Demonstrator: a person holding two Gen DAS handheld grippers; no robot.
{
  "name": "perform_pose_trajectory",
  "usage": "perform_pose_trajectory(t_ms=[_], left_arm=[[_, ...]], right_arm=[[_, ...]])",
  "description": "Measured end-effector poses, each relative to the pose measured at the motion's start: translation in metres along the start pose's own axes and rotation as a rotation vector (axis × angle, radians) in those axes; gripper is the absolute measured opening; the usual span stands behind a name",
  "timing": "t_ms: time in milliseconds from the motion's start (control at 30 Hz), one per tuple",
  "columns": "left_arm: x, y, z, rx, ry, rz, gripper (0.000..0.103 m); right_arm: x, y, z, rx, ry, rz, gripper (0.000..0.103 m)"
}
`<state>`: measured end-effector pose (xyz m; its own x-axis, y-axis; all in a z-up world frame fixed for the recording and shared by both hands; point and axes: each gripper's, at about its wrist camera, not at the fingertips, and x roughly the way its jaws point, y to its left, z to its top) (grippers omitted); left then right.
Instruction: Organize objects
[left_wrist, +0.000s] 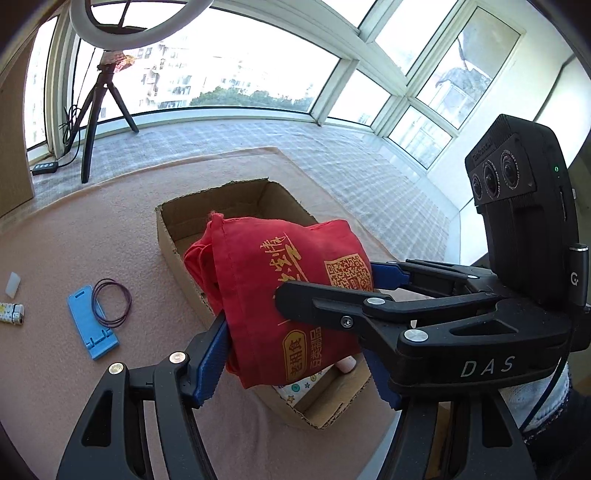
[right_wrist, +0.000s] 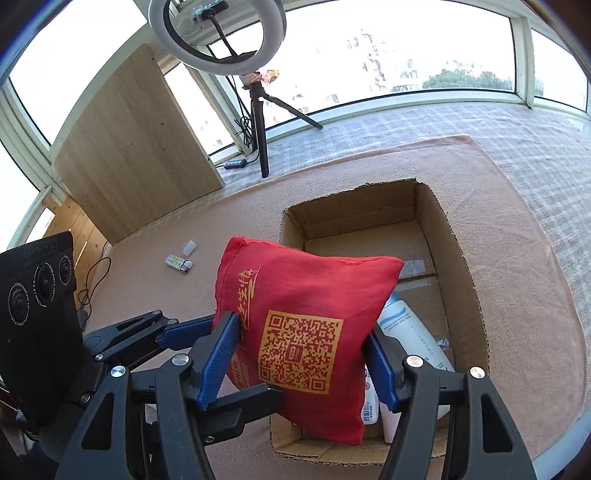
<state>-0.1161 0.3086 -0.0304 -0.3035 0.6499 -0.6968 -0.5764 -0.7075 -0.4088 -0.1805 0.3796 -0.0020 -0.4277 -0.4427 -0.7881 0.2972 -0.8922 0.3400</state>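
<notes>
1. The red cloth bag (right_wrist: 306, 339) hangs in the air over the near end of the open cardboard box (right_wrist: 461, 251), held between both tools and clear of the box floor.
2. The right claw (right_wrist: 299, 365) has its blue pads closed against the bag's two sides. The left claw (left_wrist: 295, 354) squeezes it as well: one blue pad presses its left side, while the opposite pad is mostly hidden behind the other tool.
3. Inside the box, a white bottle (right_wrist: 410, 332) lies just beside and partly under the bag, so I would lower the bag straight down onto the free floor further back rather than onto the bottle.
4. Both claws should probably descend level with each other; the cloth is soft and would likely sag or twist if one leads.
5. Open them only once the bag rests, I judge.
6. On the pink tabletop (left_wrist: 110, 229), well apart from the box, a blue phone stand (left_wrist: 92, 325), a hair band (left_wrist: 110, 302) and a lighter (right_wrist: 179, 264) remain outside.
</notes>
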Motion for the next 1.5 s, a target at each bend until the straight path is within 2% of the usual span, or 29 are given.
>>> perform_pose_trajectory(t_ms=[200, 300, 533, 667, 833, 1133, 1400, 1500], left_arm=[[0.019, -0.007, 0.006, 0.025, 0.026, 0.019, 0.071], [0.027, -0.002, 0.005, 0.018, 0.047, 0.061, 0.078], [0.017, 0.009, -0.006, -0.005, 0.051, 0.103, 0.078], [-0.005, 0.02, -0.017, -0.03, 0.026, 0.14, 0.078], [-0.039, 0.046, -0.035, -0.094, -0.008, 0.182, 0.078], [-0.095, 0.101, -0.079, -0.182, -0.02, 0.284, 0.079], [-0.137, 0.157, -0.113, -0.238, -0.022, 0.373, 0.079], [-0.147, 0.176, -0.122, -0.261, -0.021, 0.376, 0.079]], right_arm=[[-0.001, -0.02, 0.002, 0.021, -0.011, -0.059, 0.062], [0.002, -0.028, 0.003, 0.038, 0.002, -0.123, 0.064], [-0.001, -0.034, 0.001, 0.082, -0.019, -0.102, 0.065], [-0.001, -0.015, 0.002, 0.062, -0.024, -0.088, 0.065], [0.002, 0.028, 0.002, -0.022, -0.032, -0.103, 0.065], [0.033, 0.097, -0.018, -0.068, 0.023, -0.06, 0.065], [0.064, 0.137, -0.036, -0.056, 0.045, -0.105, 0.065], [0.08, 0.149, -0.042, -0.053, 0.062, -0.126, 0.065]])
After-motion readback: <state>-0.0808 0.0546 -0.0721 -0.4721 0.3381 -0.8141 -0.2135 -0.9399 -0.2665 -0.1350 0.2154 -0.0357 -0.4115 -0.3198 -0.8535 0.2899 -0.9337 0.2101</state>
